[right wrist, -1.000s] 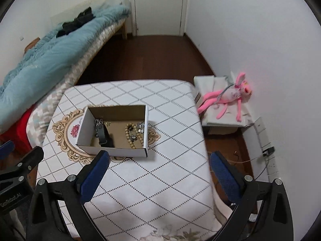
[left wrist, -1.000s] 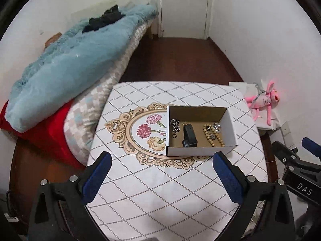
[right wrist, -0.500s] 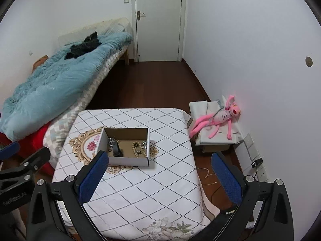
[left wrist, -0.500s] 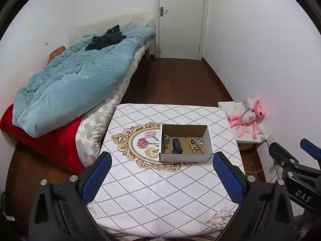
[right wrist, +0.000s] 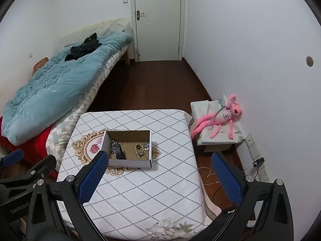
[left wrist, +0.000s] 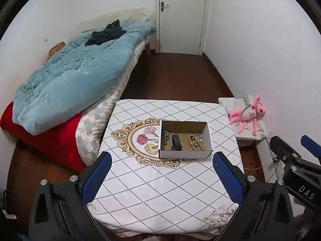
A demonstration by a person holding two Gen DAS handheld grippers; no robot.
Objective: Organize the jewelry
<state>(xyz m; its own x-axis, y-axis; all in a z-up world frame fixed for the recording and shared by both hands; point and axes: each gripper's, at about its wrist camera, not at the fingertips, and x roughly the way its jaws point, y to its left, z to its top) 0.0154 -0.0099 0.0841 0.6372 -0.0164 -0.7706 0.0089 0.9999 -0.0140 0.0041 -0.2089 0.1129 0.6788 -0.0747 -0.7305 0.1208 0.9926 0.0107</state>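
Table (left wrist: 160,190) in white diamond-patterned cloth, open cardboard box (left wrist: 185,154) directly on its floral medallion (left wrist: 144,139).

A rumpled light-blue quilt (left wrist: 76,88) covers the bed beside the bench; a pink plush toy (right wrist: 218,118) lies near the white wall.

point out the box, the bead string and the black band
box (left wrist: 184,154): left wrist view, white front wall
bead string (left wrist: 193,144): left wrist view, middle of the beads
black band (left wrist: 176,142): left wrist view, middle of the strap

Home bedroom, bed (left wrist: 80,84), door (left wrist: 180,16), plush toy (left wrist: 248,114)
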